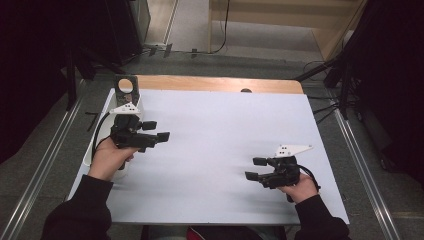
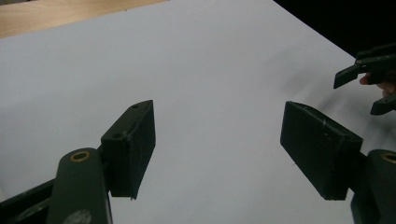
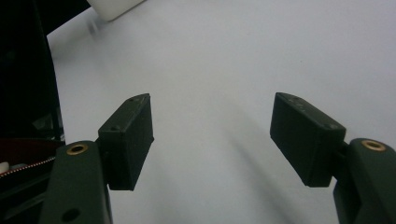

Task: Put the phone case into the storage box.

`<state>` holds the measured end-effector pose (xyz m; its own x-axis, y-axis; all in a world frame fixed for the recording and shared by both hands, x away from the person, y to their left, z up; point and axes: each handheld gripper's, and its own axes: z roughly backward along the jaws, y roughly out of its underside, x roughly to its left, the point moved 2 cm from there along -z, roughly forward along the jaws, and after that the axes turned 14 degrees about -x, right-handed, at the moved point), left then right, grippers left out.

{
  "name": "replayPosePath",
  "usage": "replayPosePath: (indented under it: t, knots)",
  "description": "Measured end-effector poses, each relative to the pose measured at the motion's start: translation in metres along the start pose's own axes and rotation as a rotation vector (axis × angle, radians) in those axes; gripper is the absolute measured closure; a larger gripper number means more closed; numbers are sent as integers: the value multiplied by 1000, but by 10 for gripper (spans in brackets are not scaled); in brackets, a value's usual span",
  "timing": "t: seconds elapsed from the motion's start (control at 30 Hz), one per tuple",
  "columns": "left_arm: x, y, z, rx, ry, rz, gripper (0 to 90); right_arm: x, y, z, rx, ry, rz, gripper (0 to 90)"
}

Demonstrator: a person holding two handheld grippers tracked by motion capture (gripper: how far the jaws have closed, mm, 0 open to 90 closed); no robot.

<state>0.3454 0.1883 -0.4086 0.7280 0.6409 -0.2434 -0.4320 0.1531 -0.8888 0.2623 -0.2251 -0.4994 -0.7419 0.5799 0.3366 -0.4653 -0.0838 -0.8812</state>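
High view shows the left gripper [image 1: 156,131] at centre-left of the frame, jaws spread with nothing between them, held above the white surface [image 1: 215,150]. Just behind it, at the surface's left edge, a white bin [image 1: 134,103] stands, nearest to that gripper. At lower right, the right gripper [image 1: 254,168] also has its jaws spread, well apart from the left.
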Motion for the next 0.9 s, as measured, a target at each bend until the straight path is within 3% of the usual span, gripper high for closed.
replayPosePath:
  t: [0.37, 0.9]
  knots:
    - [-9, 18, -3, 21, 22, -29, 262, 0, 0, 0, 1, 1, 0, 289]
    - [-20, 42, -1, 27, 34, -40, 262, 0, 0, 1, 1, -4, -1, 289]
